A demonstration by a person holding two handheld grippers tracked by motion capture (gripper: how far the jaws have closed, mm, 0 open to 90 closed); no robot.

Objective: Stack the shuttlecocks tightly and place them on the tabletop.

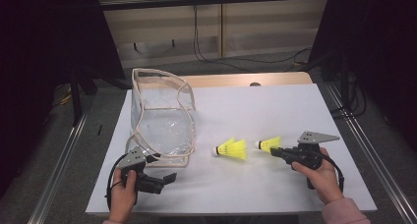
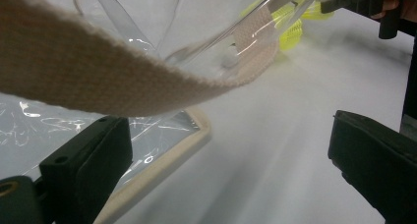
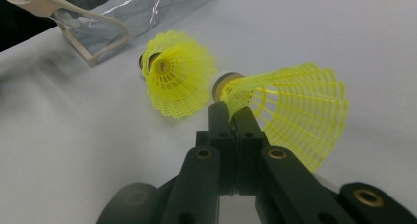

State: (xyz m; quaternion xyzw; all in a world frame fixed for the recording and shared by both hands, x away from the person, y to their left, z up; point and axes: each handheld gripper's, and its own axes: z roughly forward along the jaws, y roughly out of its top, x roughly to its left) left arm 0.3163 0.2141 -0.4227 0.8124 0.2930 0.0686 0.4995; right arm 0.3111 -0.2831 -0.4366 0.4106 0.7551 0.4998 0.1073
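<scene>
On the white table, right gripper pinches a yellow shuttlecock skirt

Clear bag (beige strap) ahead

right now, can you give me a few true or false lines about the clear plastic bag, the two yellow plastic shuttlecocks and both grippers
1. The right gripper is shut on the skirt of a yellow plastic shuttlecock. True.
2. The other yellow shuttlecock is inside the clear plastic bag with beige trim. False: it lies on the white table, beside the bag.
3. The left gripper stands open. True.
4. The bag lies flat and folded. False: it stands up, open.
5. The left gripper's jaws clamp the beige strap. False: the strap passes above them.
</scene>
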